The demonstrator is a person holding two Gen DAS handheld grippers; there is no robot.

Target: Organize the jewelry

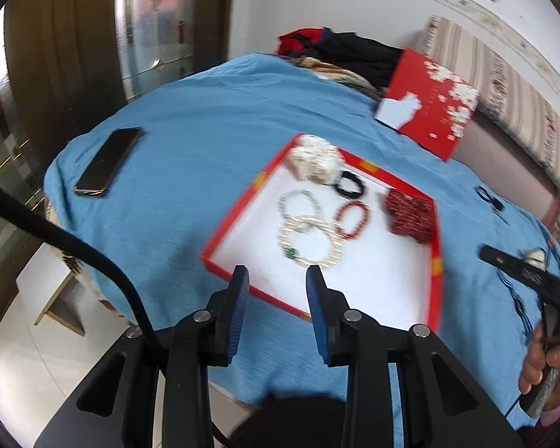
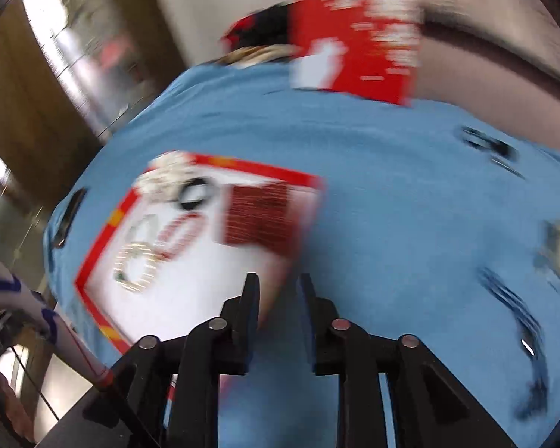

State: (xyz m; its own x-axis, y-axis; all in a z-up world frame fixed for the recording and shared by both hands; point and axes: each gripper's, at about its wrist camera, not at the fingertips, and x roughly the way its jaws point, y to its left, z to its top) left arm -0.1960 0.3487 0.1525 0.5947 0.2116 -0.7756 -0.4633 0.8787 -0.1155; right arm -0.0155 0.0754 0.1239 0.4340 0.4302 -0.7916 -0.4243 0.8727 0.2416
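A red-rimmed tray [image 1: 435, 261] with a white floor lies on the blue cloth. It holds a pearl bracelet [image 1: 310, 240], a pale bead bracelet [image 1: 298, 203], a red bead bracelet [image 1: 351, 220], a black ring [image 1: 349, 184], a white bead cluster [image 1: 315, 160] and a dark red bead pile [image 1: 410, 214]. My left gripper [image 1: 277, 274] hangs open over the tray's near edge, nothing between its fingers. In the blurred right wrist view my right gripper [image 2: 279, 282] is open and empty beside the tray's right corner [image 2: 310, 186]. A dark blue bead string [image 2: 519, 313] lies on the cloth to its right.
The red lid [image 1: 429, 100] leans at the back right, before a pile of clothes [image 1: 339, 48]. A phone [image 1: 108, 162] lies at the left of the cloth. A cream item [image 1: 535, 255] and a small black piece [image 1: 489, 198] lie right of the tray. A hand [image 1: 541, 366] shows at far right.
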